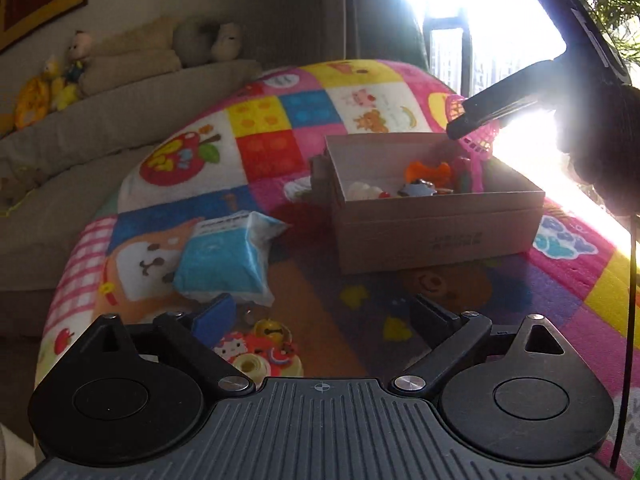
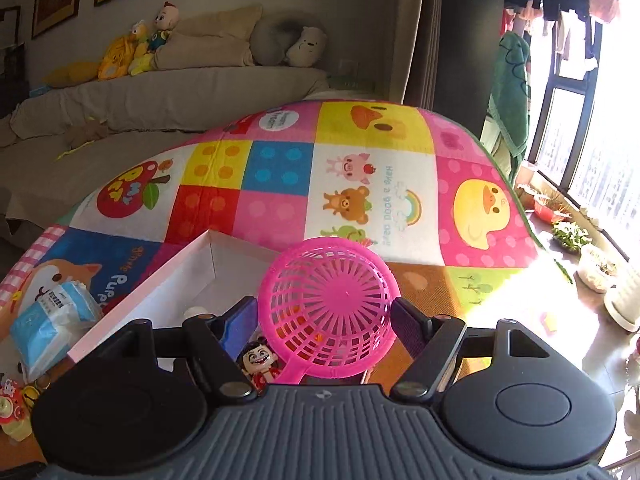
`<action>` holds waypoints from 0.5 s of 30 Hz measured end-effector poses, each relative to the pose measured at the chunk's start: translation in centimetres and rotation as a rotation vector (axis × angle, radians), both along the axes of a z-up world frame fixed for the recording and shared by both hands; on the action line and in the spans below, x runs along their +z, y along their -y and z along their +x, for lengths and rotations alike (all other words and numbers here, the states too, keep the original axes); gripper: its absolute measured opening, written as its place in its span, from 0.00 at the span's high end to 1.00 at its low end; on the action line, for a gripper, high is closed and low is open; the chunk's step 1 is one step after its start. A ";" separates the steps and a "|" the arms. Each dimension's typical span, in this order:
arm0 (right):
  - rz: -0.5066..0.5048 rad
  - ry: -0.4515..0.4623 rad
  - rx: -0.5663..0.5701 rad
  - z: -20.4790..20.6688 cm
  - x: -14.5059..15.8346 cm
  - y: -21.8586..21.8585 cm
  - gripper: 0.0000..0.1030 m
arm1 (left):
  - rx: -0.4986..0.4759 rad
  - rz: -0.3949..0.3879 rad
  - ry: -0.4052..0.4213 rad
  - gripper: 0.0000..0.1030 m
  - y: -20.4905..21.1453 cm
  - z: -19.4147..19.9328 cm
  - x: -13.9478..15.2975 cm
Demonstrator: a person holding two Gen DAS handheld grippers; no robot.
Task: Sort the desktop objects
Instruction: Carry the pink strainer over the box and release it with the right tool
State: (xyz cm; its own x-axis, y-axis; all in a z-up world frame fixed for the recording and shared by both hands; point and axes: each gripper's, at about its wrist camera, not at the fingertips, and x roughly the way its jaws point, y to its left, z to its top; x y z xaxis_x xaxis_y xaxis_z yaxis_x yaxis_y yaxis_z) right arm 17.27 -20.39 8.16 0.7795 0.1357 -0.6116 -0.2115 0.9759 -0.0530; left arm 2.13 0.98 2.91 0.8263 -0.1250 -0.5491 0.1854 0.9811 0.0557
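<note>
1. Left wrist view: we see the left gripper [image 1: 320, 312] spread wide with nothing between its fingers, hanging over the patchwork mat [image 1: 264, 120]. We take the cardboard box [image 1: 432, 236] as our landmark. One blue tissue pack [image 1: 224, 258] lies to the box's left and nearer to us, its long axis running away from the gripper and tilted slightly right. One cluster of small trinkets [image 1: 260, 352] sits nearer still, just beside the gripper's left finger. We judge this hand the closer one to both

2. Left wrist view again: inside the box we count at least four small toys; the jumble stops us counting further. The right gripper [image 1: 472, 120] hangs over the box's far right corner with one pink scoop [image 1: 476, 136]

3. Right wrist view: the right gripper [image 2: 324, 316] stands partly open around the pink scoop [image 2: 326, 312]; whether the pads press on it we cannot tell. The scoop's handle points back toward the camera, its basket above the box [image 2: 160, 280]. One figurine [image 2: 260, 362] lies in the box, below it
</note>
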 end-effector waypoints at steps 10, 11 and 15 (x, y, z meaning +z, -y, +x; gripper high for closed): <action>-0.031 0.045 0.091 -0.8 4.2 -3.9 0.22 | 0.114 -0.184 -0.024 0.03 -3.3 0.8 -1.8; -0.038 0.038 0.117 -0.4 4.6 -5.0 0.27 | 0.116 -0.208 -0.016 0.03 -3.6 0.7 -1.8; -0.061 -0.073 0.217 3.5 4.7 -10.9 0.57 | 0.136 -0.265 -0.020 0.03 -4.5 0.6 -1.9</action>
State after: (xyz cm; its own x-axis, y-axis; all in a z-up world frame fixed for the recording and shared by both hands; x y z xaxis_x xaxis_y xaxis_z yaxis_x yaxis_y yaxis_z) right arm 20.73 -9.51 12.83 0.6896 0.2560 -0.6775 -0.4213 0.9027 -0.0877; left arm 2.75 5.49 0.99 0.8348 -0.1551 -0.5283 0.0495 0.9768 -0.2085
